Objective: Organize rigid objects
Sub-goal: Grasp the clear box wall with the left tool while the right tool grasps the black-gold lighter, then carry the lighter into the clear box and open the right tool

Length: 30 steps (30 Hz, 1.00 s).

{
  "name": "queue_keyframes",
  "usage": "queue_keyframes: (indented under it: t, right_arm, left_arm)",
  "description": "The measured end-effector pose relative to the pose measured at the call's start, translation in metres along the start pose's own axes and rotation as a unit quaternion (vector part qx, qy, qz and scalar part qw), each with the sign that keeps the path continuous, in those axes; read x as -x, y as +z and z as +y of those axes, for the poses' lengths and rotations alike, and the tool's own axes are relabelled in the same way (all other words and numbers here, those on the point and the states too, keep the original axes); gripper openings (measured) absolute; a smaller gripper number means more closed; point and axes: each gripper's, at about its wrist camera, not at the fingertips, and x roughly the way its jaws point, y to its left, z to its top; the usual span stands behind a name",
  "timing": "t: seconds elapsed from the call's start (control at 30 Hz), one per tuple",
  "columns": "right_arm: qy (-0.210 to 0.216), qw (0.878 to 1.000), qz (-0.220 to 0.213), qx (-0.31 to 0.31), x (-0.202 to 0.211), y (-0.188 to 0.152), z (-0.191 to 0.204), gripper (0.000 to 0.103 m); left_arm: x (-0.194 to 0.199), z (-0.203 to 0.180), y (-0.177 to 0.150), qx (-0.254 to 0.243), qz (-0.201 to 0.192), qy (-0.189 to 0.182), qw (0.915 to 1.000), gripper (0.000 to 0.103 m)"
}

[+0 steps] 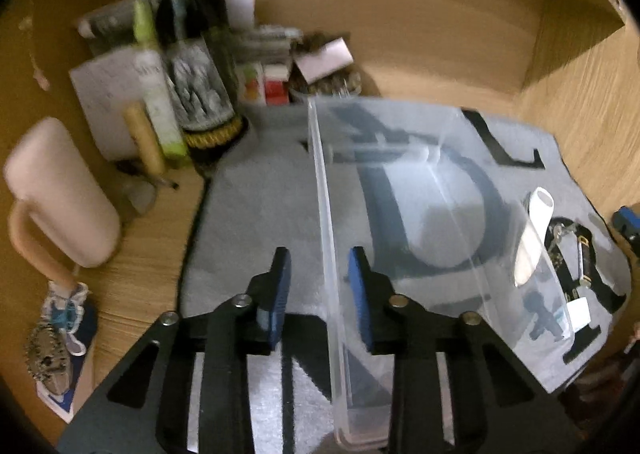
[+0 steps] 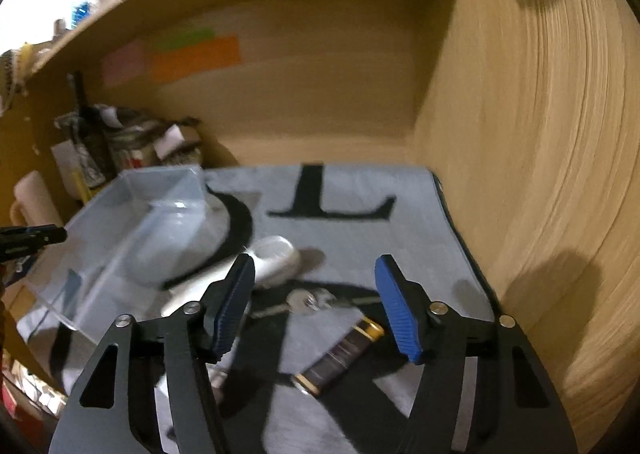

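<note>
A clear plastic box [image 1: 432, 190] stands on a grey mat with black letters [image 1: 256, 206]. My left gripper [image 1: 320, 286] is open, its blue pads on either side of the box's near wall, not closed on it. In the right wrist view the box [image 2: 140, 214] is at the left. My right gripper [image 2: 316, 298] is open and empty above a battery [image 2: 340, 354], a bunch of keys [image 2: 308, 300] and a white oblong object [image 2: 264, 258] on the mat [image 2: 360, 182]. The white object [image 1: 534, 230] and the keys [image 1: 568, 242] also show beyond the box.
A dark bottle [image 1: 192, 54], a green-capped tube [image 1: 156, 82], papers and small boxes crowd the back left corner. A white mug [image 1: 56, 194] stands at the left. Wooden walls [image 2: 540, 174] close in the back and right. Sticky notes [image 2: 196, 58] hang on the back wall.
</note>
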Motion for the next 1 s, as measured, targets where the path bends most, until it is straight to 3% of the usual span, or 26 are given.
queue_keyframes:
  t: [0.07,0.3,0.6,0.7,0.77,0.8,1.0]
  right_arm:
    - [-0.009,1.000,0.017,-0.003,-0.009,-0.004,-0.006,0.058]
    - [-0.024,0.997,0.074,-0.016,-0.035,-0.014,-0.021,0.058]
    - [-0.023,0.989,0.132,-0.061,-0.047,-0.037,-0.024,0.058]
    - [-0.032,0.988,0.136,-0.064,-0.052,-0.044,-0.023,0.048]
    - [-0.035,0.989,0.135,-0.048,-0.053,-0.043,-0.019,0.024]
    - [-0.036,0.989,0.135,-0.043,-0.054,-0.042,-0.017,0.021]
    - [-0.036,0.994,0.103,-0.029,-0.046,-0.028,-0.011,0.019]
  left_arm:
    - [-0.007,0.000,0.000,-0.002,0.020,-0.009,0.9997,0.018]
    - [-0.017,-0.004,-0.003,-0.016,0.052,-0.023,0.9982,0.008]
    - [-0.021,-0.008,-0.003,-0.037,0.060,-0.017,0.9974,0.007]
    - [-0.021,-0.008,-0.002,-0.041,0.060,-0.017,0.9972,0.007]
    - [-0.021,-0.009,-0.002,-0.044,0.060,-0.016,0.9971,0.007]
    - [-0.021,-0.009,-0.002,-0.045,0.059,-0.016,0.9971,0.007]
    - [-0.020,-0.010,-0.004,-0.048,0.050,-0.015,0.9975,0.007]
